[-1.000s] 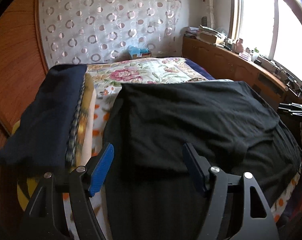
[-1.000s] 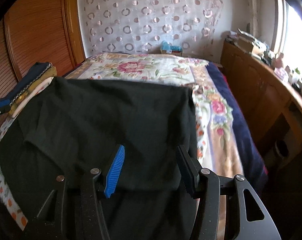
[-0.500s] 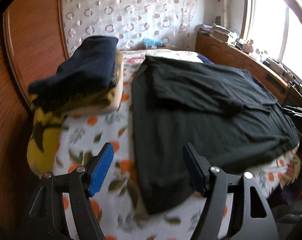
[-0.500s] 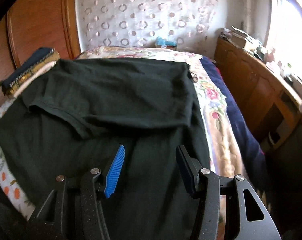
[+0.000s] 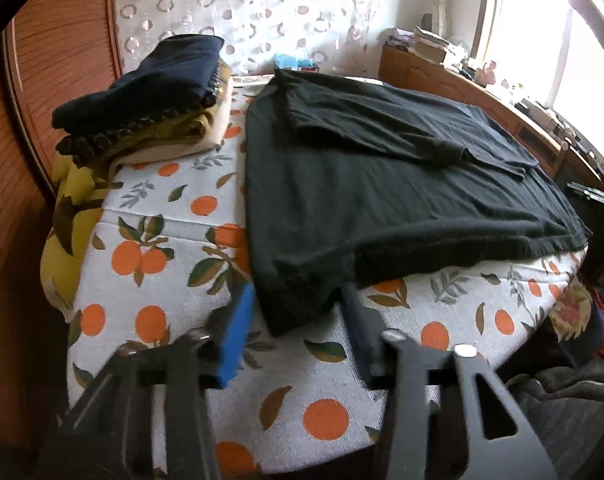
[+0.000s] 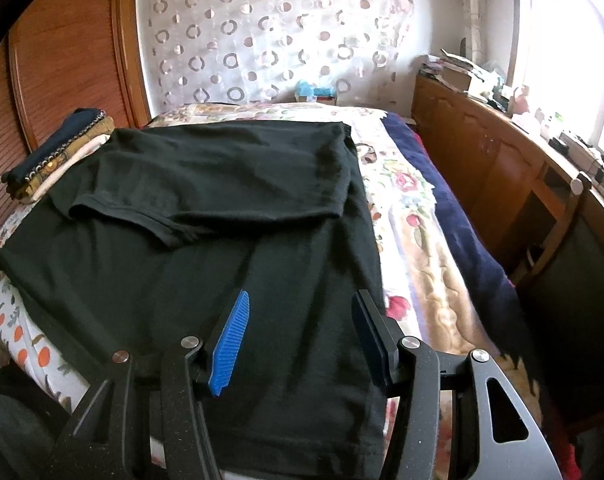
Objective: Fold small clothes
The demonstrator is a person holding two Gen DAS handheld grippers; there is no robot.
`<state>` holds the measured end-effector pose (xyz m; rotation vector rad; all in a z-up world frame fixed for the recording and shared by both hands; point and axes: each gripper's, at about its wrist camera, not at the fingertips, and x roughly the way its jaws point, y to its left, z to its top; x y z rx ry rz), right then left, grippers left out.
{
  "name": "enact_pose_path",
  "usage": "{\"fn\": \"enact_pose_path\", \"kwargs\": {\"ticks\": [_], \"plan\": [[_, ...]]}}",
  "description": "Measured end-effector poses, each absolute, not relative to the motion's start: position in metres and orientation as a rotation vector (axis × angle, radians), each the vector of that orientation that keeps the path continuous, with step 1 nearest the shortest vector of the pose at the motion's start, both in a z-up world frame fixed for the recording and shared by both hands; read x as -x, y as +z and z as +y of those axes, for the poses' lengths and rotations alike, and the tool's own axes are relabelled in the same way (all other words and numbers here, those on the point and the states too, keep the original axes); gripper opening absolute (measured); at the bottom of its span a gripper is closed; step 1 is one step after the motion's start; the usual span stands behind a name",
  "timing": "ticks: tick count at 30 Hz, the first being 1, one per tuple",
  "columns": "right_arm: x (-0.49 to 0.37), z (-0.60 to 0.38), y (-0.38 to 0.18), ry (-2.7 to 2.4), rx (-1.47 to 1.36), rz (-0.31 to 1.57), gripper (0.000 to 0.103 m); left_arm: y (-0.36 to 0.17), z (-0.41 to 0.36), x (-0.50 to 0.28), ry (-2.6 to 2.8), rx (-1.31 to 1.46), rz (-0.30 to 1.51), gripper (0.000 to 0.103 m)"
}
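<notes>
Both of your grippers angled down over the black shirt (image 5: 382, 168).

Your left gripper (image 5: 297, 320) had just been narrowing, its jaws apart around the shirt's near corner, not pressing it. Your right gripper (image 6: 302, 328) stood apart above the cloth, gripping nothing.

A home bedroom: quilted bed (image 6: 414, 248), patterned curtain (image 6: 261, 40) (circles), cluttered wooden sideboard (image 6: 482, 152).

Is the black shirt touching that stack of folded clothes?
Apart. The left wrist view shows a strip of orange-print cover between the black shirt and the stack.
</notes>
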<state>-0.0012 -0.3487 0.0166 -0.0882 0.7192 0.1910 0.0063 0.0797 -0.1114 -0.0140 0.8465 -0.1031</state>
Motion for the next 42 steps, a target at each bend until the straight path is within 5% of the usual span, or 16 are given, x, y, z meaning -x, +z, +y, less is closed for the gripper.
{"fn": "enact_pose_path", "kwargs": {"ticks": [2, 4, 12, 15, 19, 26, 42], "plan": [[0.001, -0.346, 0.013, 0.2, 0.086, 0.715, 0.055, -0.11, 0.081, -0.007, -0.106, 0.011, 0.848, 0.015], [0.001, -0.344, 0.012, 0.211, 0.086, 0.709, 0.055, -0.107, 0.083, -0.007, -0.129, 0.035, 0.847, 0.008], [-0.001, -0.342, 0.008, 0.215, 0.08, 0.708, 0.055, -0.077, 0.084, 0.007, -0.097, 0.017, 0.835, 0.008], [-0.004, -0.341, 0.007, 0.213, 0.082, 0.713, 0.055, -0.078, 0.088, 0.005, -0.105, 0.032, 0.833, 0.012], [-0.01, -0.34, 0.009, 0.212, 0.078, 0.715, 0.055, -0.077, 0.091, -0.003, -0.116, 0.054, 0.819, 0.045], [-0.026, -0.336, 0.013, 0.22, 0.084, 0.693, 0.055, -0.063, 0.083, -0.028, -0.091, 0.028, 0.763, 0.075], [-0.092, -0.341, -0.001, 0.156, 0.055, 0.75, 0.055, -0.058, 0.057, -0.082, -0.115, 0.029, 0.696, 0.077]]}}
